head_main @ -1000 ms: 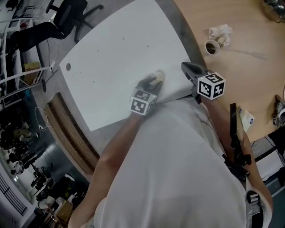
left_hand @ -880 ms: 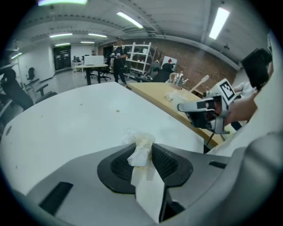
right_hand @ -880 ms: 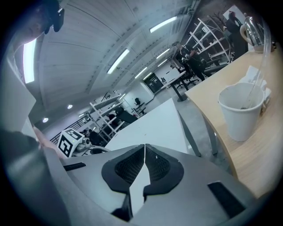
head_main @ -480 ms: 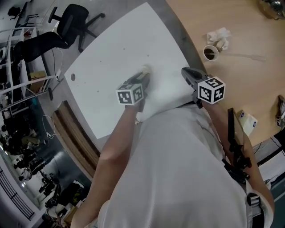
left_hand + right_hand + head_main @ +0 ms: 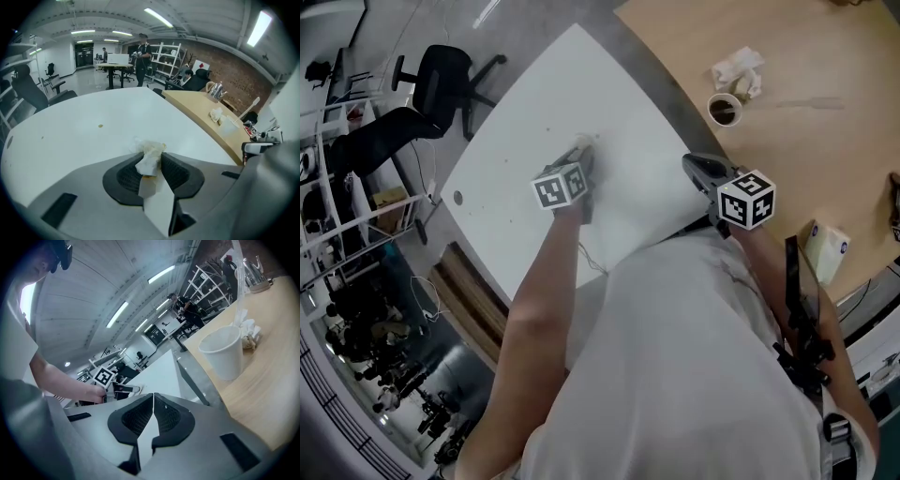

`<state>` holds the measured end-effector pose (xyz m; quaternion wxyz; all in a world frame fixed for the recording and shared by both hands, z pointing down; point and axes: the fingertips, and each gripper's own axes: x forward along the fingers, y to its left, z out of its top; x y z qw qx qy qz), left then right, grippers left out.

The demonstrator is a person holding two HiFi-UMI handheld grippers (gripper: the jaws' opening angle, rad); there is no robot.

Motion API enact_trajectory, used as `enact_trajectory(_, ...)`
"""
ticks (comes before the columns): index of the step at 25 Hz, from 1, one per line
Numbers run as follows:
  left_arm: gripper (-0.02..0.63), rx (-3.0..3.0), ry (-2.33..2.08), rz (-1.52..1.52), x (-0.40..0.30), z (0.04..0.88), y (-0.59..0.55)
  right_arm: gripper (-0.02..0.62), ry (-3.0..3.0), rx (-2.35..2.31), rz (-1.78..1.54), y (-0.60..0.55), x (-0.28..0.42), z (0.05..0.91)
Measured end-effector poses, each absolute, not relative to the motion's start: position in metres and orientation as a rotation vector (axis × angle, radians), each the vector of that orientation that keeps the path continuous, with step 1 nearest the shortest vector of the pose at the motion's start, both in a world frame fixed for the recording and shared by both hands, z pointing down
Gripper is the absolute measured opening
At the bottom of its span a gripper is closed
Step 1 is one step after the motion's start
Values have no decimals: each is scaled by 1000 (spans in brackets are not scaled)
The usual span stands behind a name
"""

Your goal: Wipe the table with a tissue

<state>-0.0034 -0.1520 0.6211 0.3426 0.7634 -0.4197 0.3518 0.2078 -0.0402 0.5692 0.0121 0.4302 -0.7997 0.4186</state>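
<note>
**Left tongs point(image 5: 151, 158) clamped on a crumpled off-white paper tissue point(image 5: 149, 151) over the white curved tabletop point(image 5: 93, 126)**

From the head view, the black-and-white marker cube point(image 5: 560, 186) hid most of the left tongs. Only a pale blur of tissue showed past their tips, toward the tabletop's middle. The tissue looked wadded and stained yellowish, and it bulged beyond the jaws, which pinched it while standing slightly apart. Empty, the right tongs point(image 5: 153, 401) had their jaws together beside the light wooden tabletop point(image 5: 262, 380).
</note>
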Motion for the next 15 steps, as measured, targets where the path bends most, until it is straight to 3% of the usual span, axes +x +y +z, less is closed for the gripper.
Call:
enact_trajectory(10, 109, 2047, -1143, 1033, 1, 620, -177, 17, -2469, 1399, 1324, -36, 230, 574)
enact_trajectory(15, 109, 2137, -1082, 1297, 8, 627, -176, 17, -2473, 1398, 1323, -38, 232, 572)
